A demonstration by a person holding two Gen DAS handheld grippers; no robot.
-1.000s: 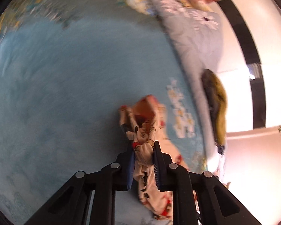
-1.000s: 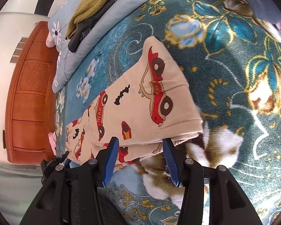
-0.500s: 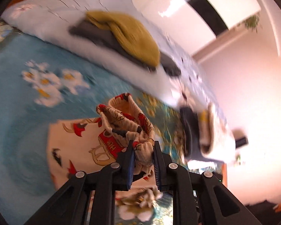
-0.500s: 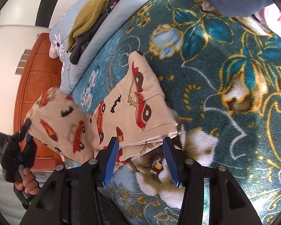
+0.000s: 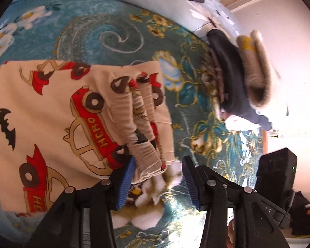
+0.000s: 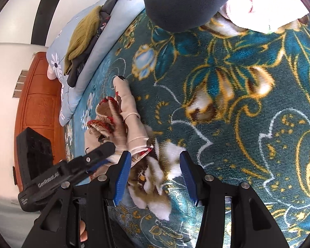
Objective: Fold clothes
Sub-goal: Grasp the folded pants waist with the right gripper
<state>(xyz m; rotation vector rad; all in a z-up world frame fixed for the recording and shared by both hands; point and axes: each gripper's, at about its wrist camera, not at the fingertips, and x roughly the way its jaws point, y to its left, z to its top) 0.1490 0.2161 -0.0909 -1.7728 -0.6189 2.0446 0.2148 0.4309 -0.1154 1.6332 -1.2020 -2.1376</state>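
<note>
Teal floral blanket (image 5: 117, 39) covers bed. On it: cream car-print garment (image 5: 51, 113) ahead-left of left claw (image 5: 157, 177), folded dark/beige stack (image 5: 237, 78) far ahead-right, pale-blue quilt (image 6: 105, 47) beyond.

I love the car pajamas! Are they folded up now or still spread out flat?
Folded. The car pajamas lie doubled over on the blanket, the stretchy waistband resting on top, between the left gripper's just-opened jaws.

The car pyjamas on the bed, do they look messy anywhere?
Yes. The cream car-print pyjama trousers lie mostly flat on the teal flowered blanket, but their gathered waistband end is scrunched into lumpy ridges between the left gripper's just-opened jaws, so that fold isn't neat.
</note>
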